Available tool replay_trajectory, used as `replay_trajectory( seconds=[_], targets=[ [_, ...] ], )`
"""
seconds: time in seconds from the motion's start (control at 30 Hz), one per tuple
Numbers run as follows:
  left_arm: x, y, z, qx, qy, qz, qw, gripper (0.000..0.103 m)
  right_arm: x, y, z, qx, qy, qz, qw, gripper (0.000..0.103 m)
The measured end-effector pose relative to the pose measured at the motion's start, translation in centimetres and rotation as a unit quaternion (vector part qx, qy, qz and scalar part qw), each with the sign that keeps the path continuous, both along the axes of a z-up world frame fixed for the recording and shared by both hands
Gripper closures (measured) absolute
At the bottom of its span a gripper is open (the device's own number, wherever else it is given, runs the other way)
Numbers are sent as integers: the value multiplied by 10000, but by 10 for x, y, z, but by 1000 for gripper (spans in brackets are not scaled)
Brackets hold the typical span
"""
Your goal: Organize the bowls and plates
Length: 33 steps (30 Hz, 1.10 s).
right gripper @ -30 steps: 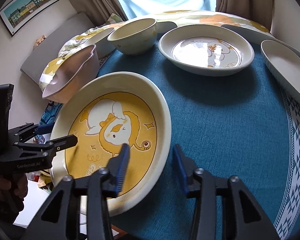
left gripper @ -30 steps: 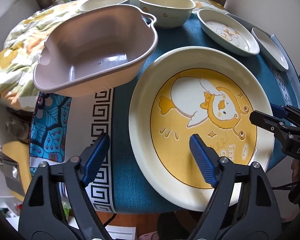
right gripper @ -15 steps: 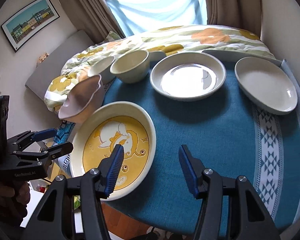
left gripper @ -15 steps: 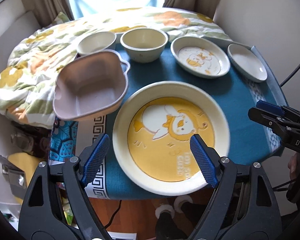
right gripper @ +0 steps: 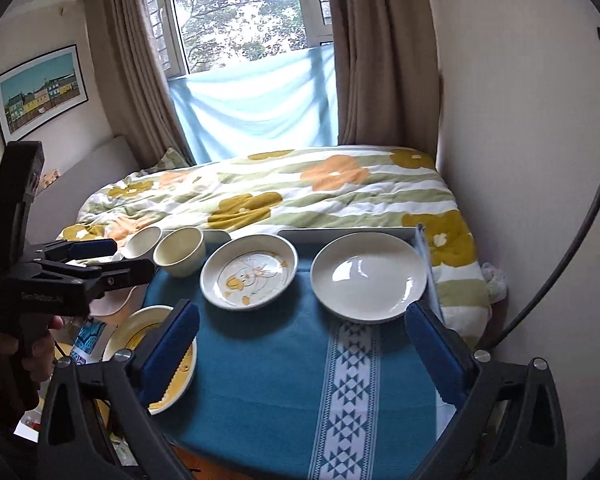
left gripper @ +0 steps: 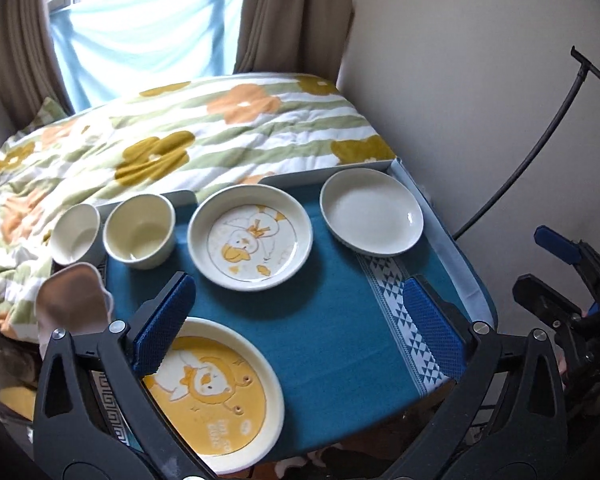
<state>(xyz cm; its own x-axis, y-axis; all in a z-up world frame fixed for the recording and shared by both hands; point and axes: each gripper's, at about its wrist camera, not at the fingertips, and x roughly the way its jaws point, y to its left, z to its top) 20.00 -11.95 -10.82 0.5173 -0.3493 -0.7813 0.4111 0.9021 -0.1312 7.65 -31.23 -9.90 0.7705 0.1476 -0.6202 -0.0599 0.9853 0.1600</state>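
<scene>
Left wrist view: both tools, left tool and right tool, have just been opened, nothing between them; the yellow plate is best gripped by its rim.

Both grippers now hang high above the table, well back from the dishes they hovered over a second ago. The left gripper no longer straddles the yellow plate, which sits off at its seven o'clock. The right gripper is clear of that plate too. Both sets of jaws have just been opening and stand wide, nothing between them.
</scene>
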Motion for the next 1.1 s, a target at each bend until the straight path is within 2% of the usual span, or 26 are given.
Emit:
replay_trajectory(
  seconds=[0.13,0.2,0.3,0.37,0.43,0.57,0.63,0.73,0.8,0.93,1.03,1.1],
  targets=[
    [21,-38,-2,-225,177,-383,9989,0,4,-25,8,127,-22,-166,9998,1],
    [36,-54,-3,-252,261,-569,9977,0,9,-32,5,169,89,-342,9992,1],
    [62,-76,-10,-217,334,-898,9952,0,17,-46,-1,581,89,-571,9966,1],
    [83,-86,-21,-228,464,-1089,9927,0,30,-54,-12,658,281,-815,9941,1],
    [107,-94,-38,-273,723,-1271,9889,0,46,-62,-27,819,514,-1060,9897,1],
    [153,-104,-76,-328,1270,-1552,9791,2,70,-79,-66,1578,887,-1478,9723,1],
    [174,-109,-97,-354,1538,-1652,9736,14,82,-84,-87,1805,1107,-1758,9614,1],
    [203,-119,-126,-288,1841,-1731,9671,33,94,-89,-114,1962,1312,-2179,9470,18],
    [218,-124,-141,-275,1969,-1781,9637,40,103,-93,-130,2035,1488,-2370,9382,34],
    [238,-134,-169,-280,2243,-1878,9558,56,117,-99,-159,2201,1705,-2634,9236,46],
    [246,-138,-181,-260,2290,-1922,9539,65,125,-103,-171,2230,1742,-2740,9192,53],
    [250,-138,-185,-291,2315,-1911,9534,68,131,-103,-177,2204,1785,-2772,9180,60]
  ],
)
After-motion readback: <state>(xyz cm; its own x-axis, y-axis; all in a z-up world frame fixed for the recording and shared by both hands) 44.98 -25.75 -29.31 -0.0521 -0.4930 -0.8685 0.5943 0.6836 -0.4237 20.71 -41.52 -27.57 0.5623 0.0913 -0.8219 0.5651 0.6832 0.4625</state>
